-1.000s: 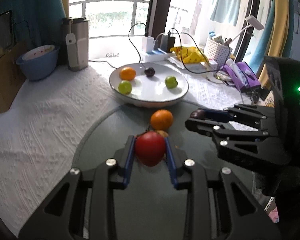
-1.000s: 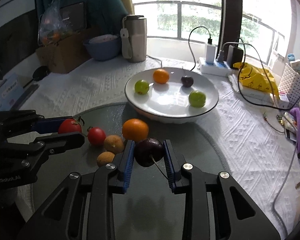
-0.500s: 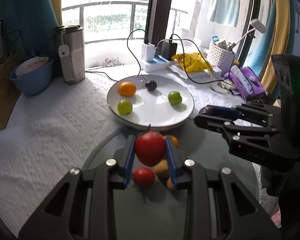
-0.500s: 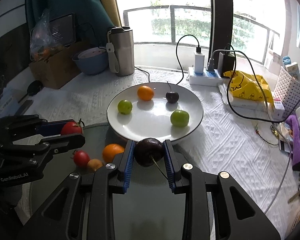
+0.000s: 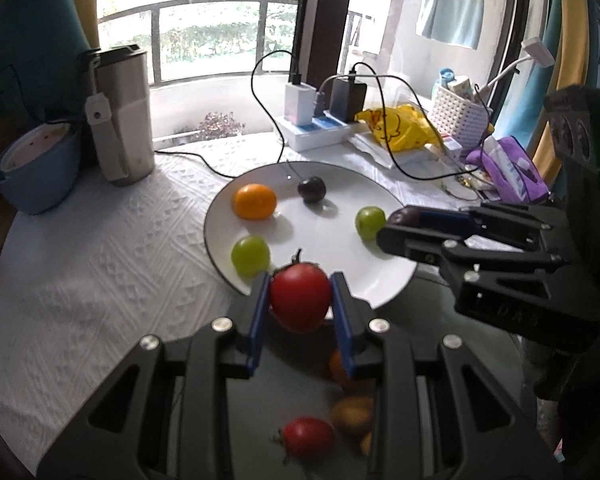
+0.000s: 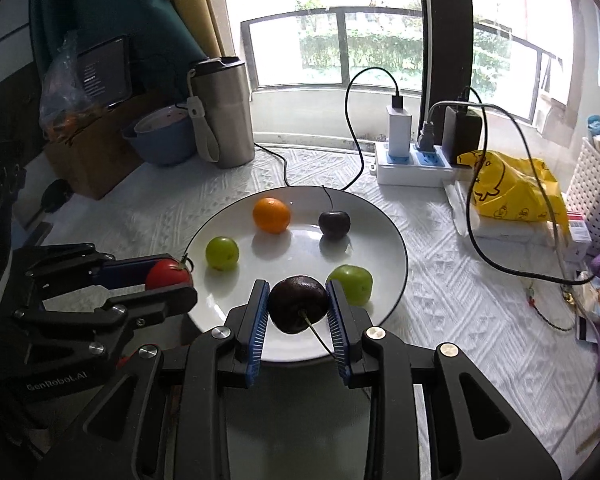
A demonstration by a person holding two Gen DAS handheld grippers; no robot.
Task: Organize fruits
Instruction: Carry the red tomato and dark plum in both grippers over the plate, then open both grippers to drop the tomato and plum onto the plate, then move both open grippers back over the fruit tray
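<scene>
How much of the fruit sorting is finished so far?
Four fruits already lie on the plate. In hand: a tomato in the left gripper, a dark cherry in the right gripper, both near the plate's front rim. Another tomato and some small blurred fruits remain off it.

Glossy white plate (image 6: 396, 240); embossed cloth (image 6: 460, 280); brushed-metal tumbler (image 6: 224, 120).

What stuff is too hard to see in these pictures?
- Fruits left on the dark mat: left wrist view, blurred and partly behind the left gripper, so no sure count.
- Writing on the dark screen: right wrist view, too small.
- Basket contents: right wrist view, cut off by the edge.
- Blue bowl contents: both views, hidden by its rim.
</scene>
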